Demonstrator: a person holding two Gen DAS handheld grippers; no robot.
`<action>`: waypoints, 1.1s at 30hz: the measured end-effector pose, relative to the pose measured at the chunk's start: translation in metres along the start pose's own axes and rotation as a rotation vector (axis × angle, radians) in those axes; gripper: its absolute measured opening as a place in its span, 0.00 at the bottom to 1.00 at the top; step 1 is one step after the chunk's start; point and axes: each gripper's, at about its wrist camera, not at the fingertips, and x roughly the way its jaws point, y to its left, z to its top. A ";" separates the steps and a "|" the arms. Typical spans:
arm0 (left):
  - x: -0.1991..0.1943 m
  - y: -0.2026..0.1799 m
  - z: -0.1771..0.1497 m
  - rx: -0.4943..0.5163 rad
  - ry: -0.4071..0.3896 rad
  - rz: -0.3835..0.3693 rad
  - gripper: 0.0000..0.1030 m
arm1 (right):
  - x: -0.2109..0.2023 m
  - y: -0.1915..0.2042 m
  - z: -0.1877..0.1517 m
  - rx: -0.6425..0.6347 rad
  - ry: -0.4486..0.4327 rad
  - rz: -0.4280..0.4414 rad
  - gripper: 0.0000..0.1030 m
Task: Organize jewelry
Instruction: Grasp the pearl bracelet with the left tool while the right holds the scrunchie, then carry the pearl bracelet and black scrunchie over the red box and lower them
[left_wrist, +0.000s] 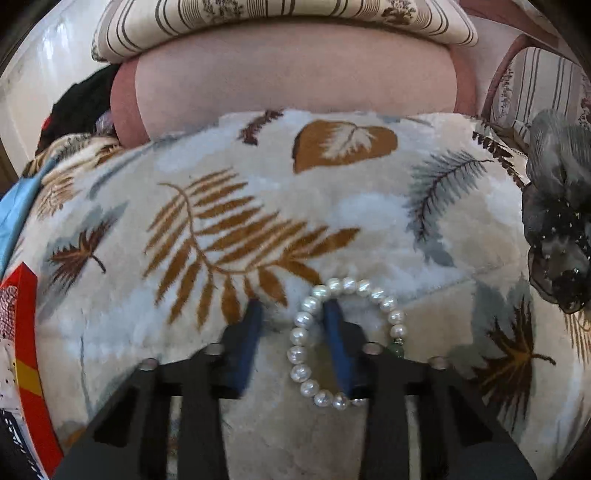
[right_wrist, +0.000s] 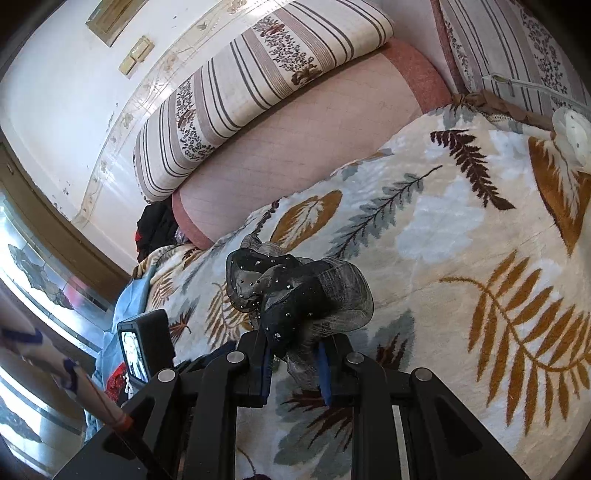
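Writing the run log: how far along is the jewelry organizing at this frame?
Done: nothing visibly stored yet. In hand: the pearl bracelet hangs looped over one finger of the open left gripper; the right gripper is shut on the black hair bow, above the leaf blanket. Left: putting both away; no jewelry box is clearly visible.

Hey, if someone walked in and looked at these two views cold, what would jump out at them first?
Probably the white pearl bracelet looped over one blue finger of the left gripper, low in the left wrist view, above the leaf-patterned blanket. Next, the dark sheer hair bow with sparkly dots, held between the fingers of the right gripper at the centre of the right wrist view. Behind both lies a striped floral pillow atop a pink bolster.
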 end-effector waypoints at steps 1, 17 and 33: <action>-0.003 0.001 -0.001 -0.006 -0.015 -0.011 0.16 | -0.001 0.001 0.000 -0.003 -0.002 0.003 0.21; -0.129 0.025 -0.066 -0.063 -0.115 -0.122 0.09 | -0.013 0.032 -0.017 -0.088 0.005 0.061 0.21; -0.201 0.064 -0.151 -0.078 -0.146 -0.069 0.09 | -0.053 0.065 -0.113 -0.189 0.071 0.044 0.21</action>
